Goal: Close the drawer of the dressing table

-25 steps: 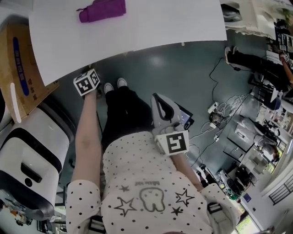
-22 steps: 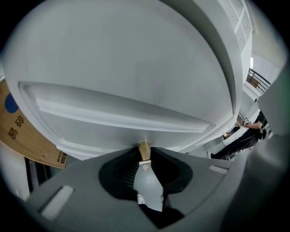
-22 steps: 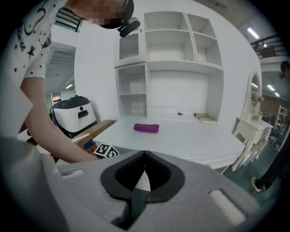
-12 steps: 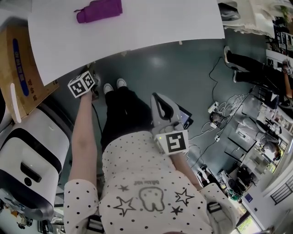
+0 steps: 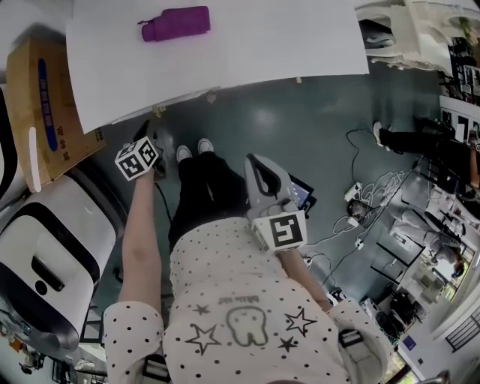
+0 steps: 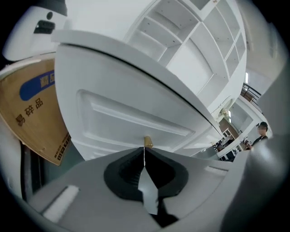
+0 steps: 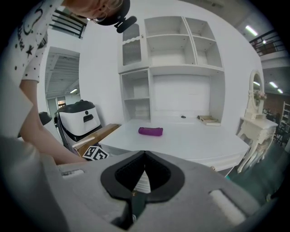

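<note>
Jaws of my left tool [image 6: 145, 151] have just closed, clenched on nothing, tips just below the brass knob [image 6: 147, 142] at twelve o'clock on the drawer front [image 6: 136, 115]. Pushing there could skid off the knob. At nine o'clock a cardboard box [image 6: 31, 113] crowds me; three o'clock is free. My right tool [image 7: 144, 163] is clenched, empty.

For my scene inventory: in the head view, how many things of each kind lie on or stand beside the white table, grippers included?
Purple roll: 1
Cardboard box: 1
White appliance: 1
Grippers: 2, the left gripper and the right gripper
Total: 5
</note>
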`<state>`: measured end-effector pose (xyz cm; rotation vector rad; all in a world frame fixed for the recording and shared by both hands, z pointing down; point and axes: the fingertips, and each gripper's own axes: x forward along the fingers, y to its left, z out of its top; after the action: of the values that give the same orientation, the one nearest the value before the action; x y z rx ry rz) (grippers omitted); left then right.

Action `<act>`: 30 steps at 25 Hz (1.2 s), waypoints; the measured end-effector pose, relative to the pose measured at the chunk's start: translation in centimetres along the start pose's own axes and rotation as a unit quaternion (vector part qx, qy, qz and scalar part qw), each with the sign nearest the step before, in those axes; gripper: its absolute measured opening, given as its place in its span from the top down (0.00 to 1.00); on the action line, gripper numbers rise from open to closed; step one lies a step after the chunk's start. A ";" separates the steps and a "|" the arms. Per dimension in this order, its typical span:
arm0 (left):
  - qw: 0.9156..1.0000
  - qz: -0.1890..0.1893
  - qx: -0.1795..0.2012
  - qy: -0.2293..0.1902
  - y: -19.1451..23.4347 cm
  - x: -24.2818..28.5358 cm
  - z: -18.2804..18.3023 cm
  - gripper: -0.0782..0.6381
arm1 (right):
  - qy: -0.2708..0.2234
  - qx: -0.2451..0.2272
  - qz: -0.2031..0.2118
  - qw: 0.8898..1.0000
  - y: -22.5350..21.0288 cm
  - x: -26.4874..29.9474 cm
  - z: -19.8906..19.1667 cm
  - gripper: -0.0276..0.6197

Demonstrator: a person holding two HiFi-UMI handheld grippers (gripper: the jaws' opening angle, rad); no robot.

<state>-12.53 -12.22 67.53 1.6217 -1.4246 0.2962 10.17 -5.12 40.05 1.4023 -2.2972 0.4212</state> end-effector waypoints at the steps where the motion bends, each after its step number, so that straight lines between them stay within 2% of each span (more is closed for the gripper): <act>1: 1.000 0.005 0.004 -0.008 0.2 -0.5 0.3 0.90 | -0.004 0.000 0.003 1.000 0.1 0.0 0.0 0.95; 6: 0.998 0.020 0.023 -0.057 0.0 -2.7 2.8 0.90 | -0.016 0.004 0.012 1.000 0.5 -0.2 0.0 0.95; 14: 0.992 0.009 0.093 -0.084 -4.9 -5.5 5.4 0.90 | -0.043 0.013 0.030 0.999 0.6 -0.7 1.2 0.95; 23: 0.984 0.010 0.106 -0.142 -8.4 -8.9 9.1 0.90 | -0.066 0.028 0.046 0.996 0.3 -1.4 2.2 0.95; 30: 0.976 0.025 0.122 -0.178 -10.1 -11.5 11.1 0.90 | -0.076 0.026 0.058 0.995 0.3 -1.0 3.1 0.95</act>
<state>-11.37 -14.01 48.75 1.9116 -1.7555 0.2240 9.75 -5.66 36.90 1.3738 -2.5168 0.4258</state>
